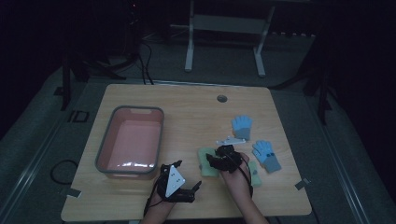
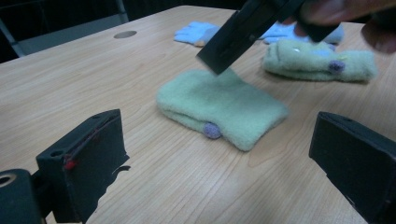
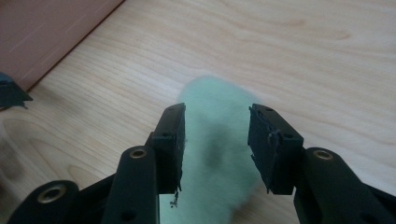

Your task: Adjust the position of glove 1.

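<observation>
High view: right tongs (image 1: pixel 215 161) hang parted over a green mitten (image 3: pixel 215 154) lying flat on the worktop (image 1: pixel 196 112), left tongs (image 1: pixel 194 185) open nearby, the pink tub (image 1: pixel 105 147) unfilled, every glove seemingly awaiting collection.

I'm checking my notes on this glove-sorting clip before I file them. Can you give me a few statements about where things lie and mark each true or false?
1. The pink bin holds a glove. False: nothing lies in it.
2. Two blue gloves lie on the table's right half. True: one blue glove and another.
3. The right gripper is clamped shut on the green glove. False: its jaws stand apart above the glove.
4. The left gripper is open with nothing between its jaws. True.
5. The near green glove lies stacked on the second green glove. False: they lie apart on the table.
</observation>
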`<state>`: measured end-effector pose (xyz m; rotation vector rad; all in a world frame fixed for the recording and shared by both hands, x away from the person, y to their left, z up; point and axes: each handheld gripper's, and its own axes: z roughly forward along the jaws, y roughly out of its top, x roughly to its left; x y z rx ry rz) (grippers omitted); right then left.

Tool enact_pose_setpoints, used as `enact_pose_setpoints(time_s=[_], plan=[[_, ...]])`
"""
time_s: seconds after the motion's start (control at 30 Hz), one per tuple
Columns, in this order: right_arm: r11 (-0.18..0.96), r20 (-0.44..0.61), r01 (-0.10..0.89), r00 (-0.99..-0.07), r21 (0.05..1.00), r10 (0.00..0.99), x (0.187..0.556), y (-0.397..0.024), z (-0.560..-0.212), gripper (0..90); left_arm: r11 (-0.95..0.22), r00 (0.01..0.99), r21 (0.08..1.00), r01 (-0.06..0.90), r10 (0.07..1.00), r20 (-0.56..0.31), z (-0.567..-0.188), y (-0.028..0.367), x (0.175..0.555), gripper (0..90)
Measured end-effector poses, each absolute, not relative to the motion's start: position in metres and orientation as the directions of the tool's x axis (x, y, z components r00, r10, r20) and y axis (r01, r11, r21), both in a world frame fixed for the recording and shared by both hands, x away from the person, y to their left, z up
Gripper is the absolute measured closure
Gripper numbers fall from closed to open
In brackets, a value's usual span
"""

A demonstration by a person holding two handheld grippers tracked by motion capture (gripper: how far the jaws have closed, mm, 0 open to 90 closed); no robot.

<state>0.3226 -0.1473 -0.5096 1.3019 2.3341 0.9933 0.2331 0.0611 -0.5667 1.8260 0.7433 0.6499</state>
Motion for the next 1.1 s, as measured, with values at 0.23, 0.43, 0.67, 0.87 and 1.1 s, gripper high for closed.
enact_pose_setpoints(time_s=[0.23,0.43,0.67,0.87,1.1], plan=[[0.410,0.043,0.591,-0.603,0.695,0.797,0.317,-0.184,-0.493,55.6,-0.296,0.663,0.934,0.198,0.743,0.094,-0.567,0.060,0.233,2.0],[0.458,0.007,0.562,-0.637,0.689,0.771,0.314,-0.238,-0.487,58.3,-0.296,0.665,0.932,0.212,0.742,0.084,-0.567,0.060,0.235,1.4],[0.513,-0.001,0.561,-0.674,0.649,0.739,0.303,-0.273,-0.507,60.5,-0.300,0.675,0.930,0.211,0.733,0.083,-0.567,0.060,0.235,1.5],[0.546,-0.006,0.558,-0.696,0.625,0.718,0.296,-0.282,-0.529,61.9,-0.303,0.675,0.930,0.210,0.732,0.087,-0.567,0.060,0.235,1.5],[0.570,-0.035,0.536,-0.709,0.623,0.704,0.298,-0.281,-0.539,66.6,-0.300,0.675,0.930,0.212,0.733,0.083,-0.567,0.060,0.235,1.5]])
